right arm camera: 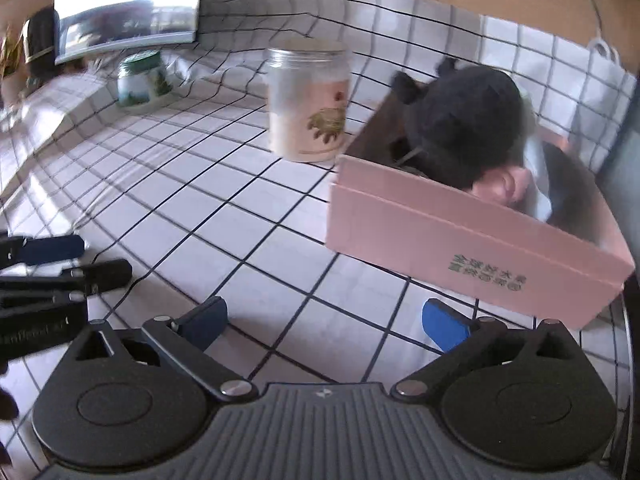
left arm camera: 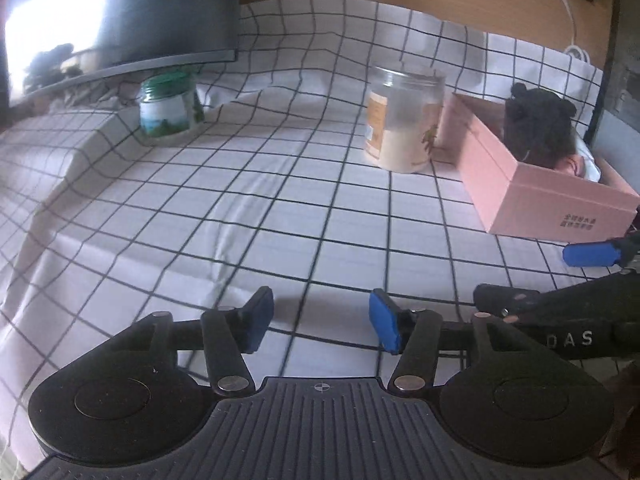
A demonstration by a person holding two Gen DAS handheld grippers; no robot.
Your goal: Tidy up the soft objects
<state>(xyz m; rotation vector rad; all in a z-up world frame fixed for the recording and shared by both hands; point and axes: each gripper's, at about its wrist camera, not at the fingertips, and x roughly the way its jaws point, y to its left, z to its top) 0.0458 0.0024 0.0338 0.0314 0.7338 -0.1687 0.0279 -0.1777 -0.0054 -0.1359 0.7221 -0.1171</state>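
A pink cardboard box (left arm camera: 536, 200) (right arm camera: 460, 236) stands on the checked tablecloth (left arm camera: 280, 200) at the right. Inside it lie a black plush toy (left arm camera: 534, 128) (right arm camera: 464, 124) and a pink and white soft thing (left arm camera: 576, 166) (right arm camera: 508, 184). My left gripper (left arm camera: 322, 322) hovers low over the cloth, left of the box, open with nothing between its blue pads. My right gripper (right arm camera: 328, 320) is open wide just in front of the box's near wall, empty. Each gripper shows at the edge of the other's view: the right one (left arm camera: 592, 254), the left one (right arm camera: 52, 250).
A clear plastic jar (left arm camera: 404, 116) (right arm camera: 308, 104) of pale powder stands beside the box's left end. A smaller green-lidded jar (left arm camera: 170, 104) (right arm camera: 142, 78) sits at the back left, under a dark monitor (left arm camera: 120, 16). A white cable (left arm camera: 568, 12) hangs on the wooden wall.
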